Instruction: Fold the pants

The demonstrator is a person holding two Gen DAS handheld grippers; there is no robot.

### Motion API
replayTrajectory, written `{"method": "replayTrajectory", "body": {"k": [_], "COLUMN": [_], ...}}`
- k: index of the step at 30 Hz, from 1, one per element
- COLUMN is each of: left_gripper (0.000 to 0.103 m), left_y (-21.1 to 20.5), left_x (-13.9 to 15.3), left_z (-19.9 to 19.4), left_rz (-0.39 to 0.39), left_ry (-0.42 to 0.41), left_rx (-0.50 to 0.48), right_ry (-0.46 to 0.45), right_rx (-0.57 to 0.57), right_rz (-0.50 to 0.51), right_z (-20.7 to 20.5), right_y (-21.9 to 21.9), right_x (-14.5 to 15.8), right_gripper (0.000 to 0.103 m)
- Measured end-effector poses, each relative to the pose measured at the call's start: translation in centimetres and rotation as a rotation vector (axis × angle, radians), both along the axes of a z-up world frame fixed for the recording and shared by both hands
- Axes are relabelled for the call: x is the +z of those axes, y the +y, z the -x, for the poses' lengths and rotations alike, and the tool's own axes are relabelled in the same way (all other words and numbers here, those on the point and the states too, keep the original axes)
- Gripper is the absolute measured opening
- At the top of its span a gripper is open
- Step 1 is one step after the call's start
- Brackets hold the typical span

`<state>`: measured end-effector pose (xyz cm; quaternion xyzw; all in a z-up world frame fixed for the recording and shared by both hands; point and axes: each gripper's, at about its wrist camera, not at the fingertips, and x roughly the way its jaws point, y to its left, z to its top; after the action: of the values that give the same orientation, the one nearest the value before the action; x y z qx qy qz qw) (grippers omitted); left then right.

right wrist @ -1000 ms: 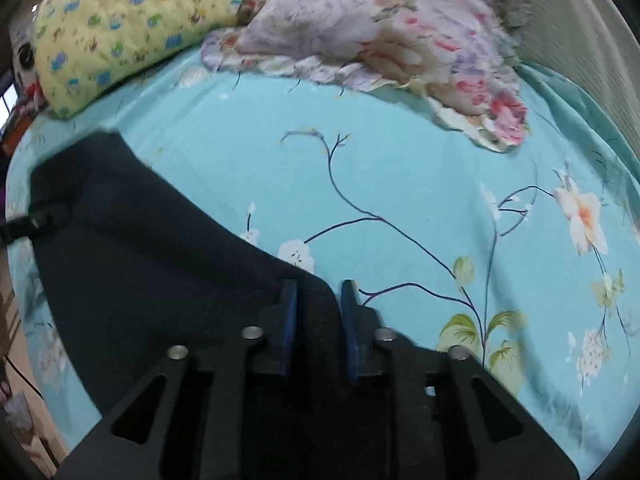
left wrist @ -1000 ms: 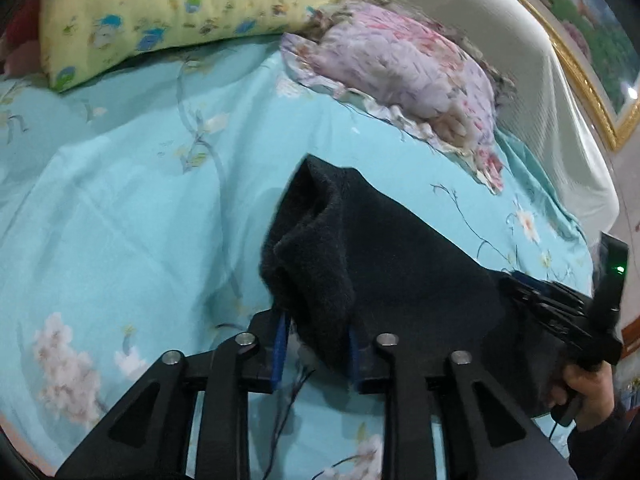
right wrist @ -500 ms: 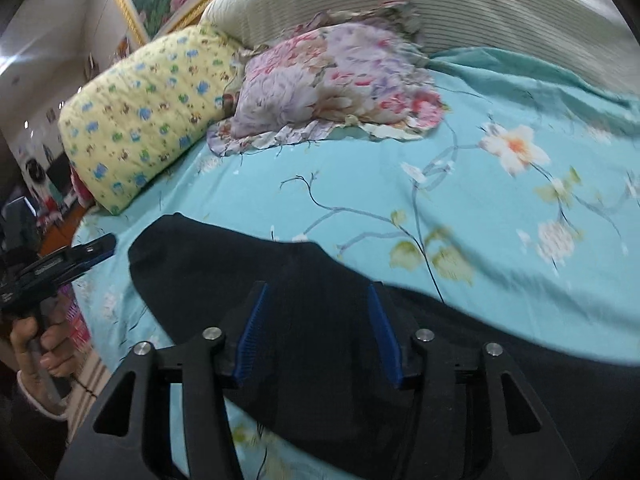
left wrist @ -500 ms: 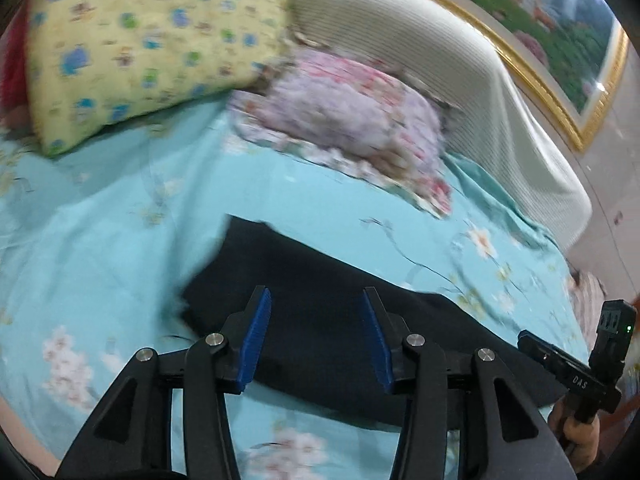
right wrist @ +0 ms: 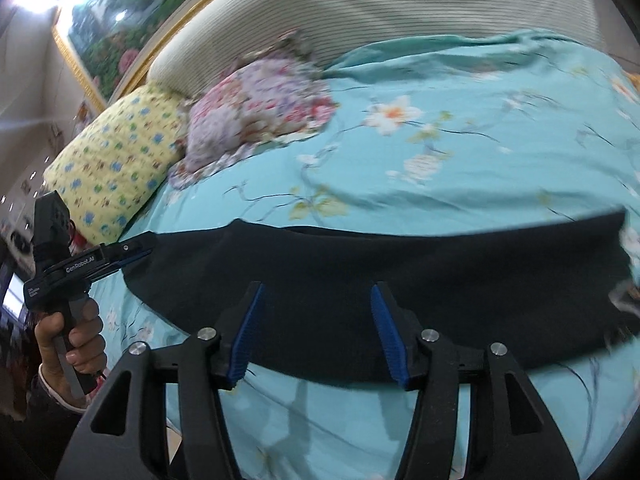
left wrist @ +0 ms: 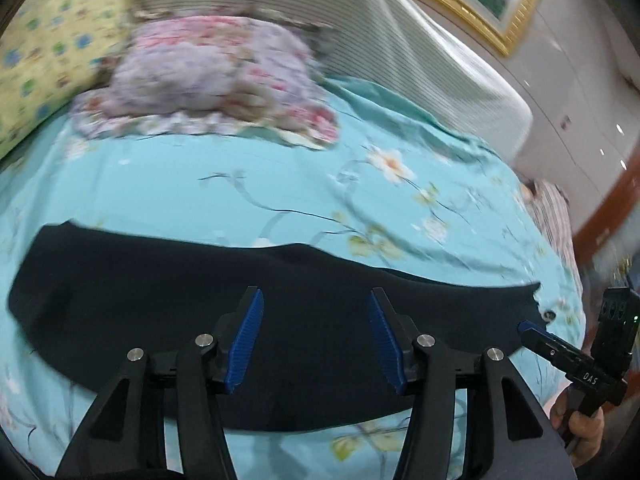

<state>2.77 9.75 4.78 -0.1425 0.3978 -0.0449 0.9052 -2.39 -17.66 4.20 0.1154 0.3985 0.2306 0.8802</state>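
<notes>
- One pair of dark pants (left wrist: 200, 304), lying flat as a long folded band across the teal floral bedsheet (left wrist: 200, 184), on the near side of the pink floral pillow (left wrist: 208, 76) and well apart from it.
- Left tool (left wrist: 316, 336): jaws opening, nothing between them; the pants lie below, untouched.
- Right tool (right wrist: 316, 336): jaws opening, likewise empty, above the pants.
- Done, by judgement: a lengthwise fold laid down and let go.
- Left, by judgement: at least one crosswise fold, bringing one end of the band over the other.
- Yellow pillow (right wrist: 116, 168): beside the pink floral pillow, not involved.
</notes>
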Motion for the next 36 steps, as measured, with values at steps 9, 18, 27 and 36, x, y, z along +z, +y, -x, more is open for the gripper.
{"method": "replayTrajectory", "body": {"k": [9, 18, 27, 36], "left_gripper": [0.059, 0.059, 0.060, 0.060], "left_y": [-8.7, -17.6, -24.1, -29.4], "left_x": [-0.2, -0.5, -1.8, -3.7], "left_z": [-3.8, -7.3, -10.7, -13.9], "left_rz": [-0.043, -0.077, -0.084, -0.077], "left_ry": [0.027, 0.057, 0.118, 0.205], "left_rx": [-0.231, -0.478, -0.676, -0.803], "right_ry": [0.022, 0.050, 0.098, 0.113], "right_rx": [-0.189, -0.348, -0.457, -0.535], "right_rz": [-0.063, -0.143, -0.227, -0.349], "right_z": [3.2, 4.2, 3.9, 2.7], "right_y": [-6.9, -12.3, -15.6, -18.1], "right_x": [-1.2, -2.6, -4.1, -5.4], "right_gripper": [0.060, 0.060, 0.064, 0.065]}}
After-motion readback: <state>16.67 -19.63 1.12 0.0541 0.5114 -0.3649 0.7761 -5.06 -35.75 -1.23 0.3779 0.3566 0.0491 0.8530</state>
